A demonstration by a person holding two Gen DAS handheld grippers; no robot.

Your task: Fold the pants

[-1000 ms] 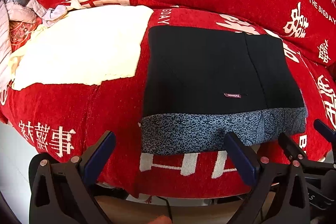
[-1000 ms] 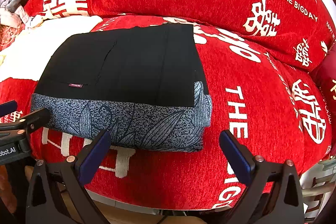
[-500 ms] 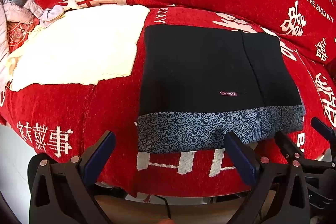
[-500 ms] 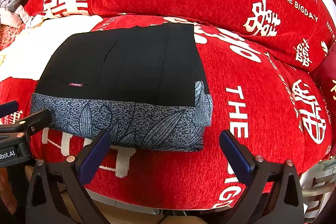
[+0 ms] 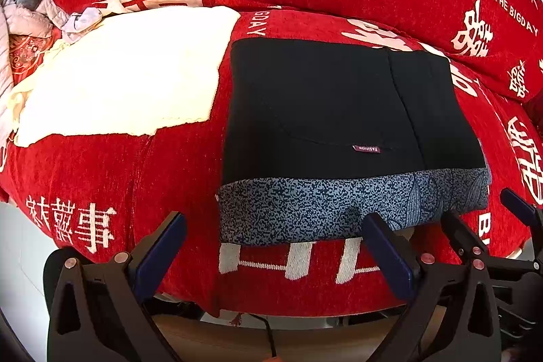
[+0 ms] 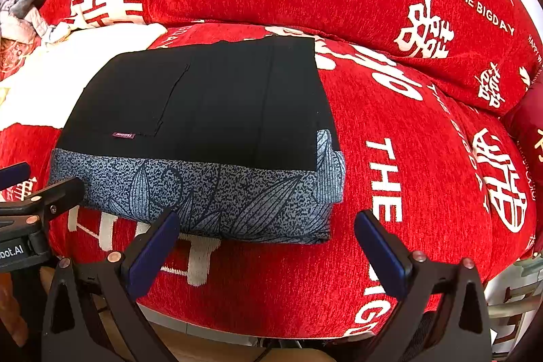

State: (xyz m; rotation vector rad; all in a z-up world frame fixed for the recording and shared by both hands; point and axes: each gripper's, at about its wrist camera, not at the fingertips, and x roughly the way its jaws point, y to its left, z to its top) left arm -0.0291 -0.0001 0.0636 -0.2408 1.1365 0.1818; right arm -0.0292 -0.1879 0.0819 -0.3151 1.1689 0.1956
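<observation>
Both your tongs, left gripper and right gripper, gape empty just short of the pants, which look fully folded ahead of them.

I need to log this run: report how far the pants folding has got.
Done, it appears: the black pants lie as a compact folded rectangle on the red sofa cover, patterned blue-grey waistband at the near edge. In hand: nothing; left gripper and right gripper are open, short of the cloth. Left: probably nothing, or one more fold.
</observation>
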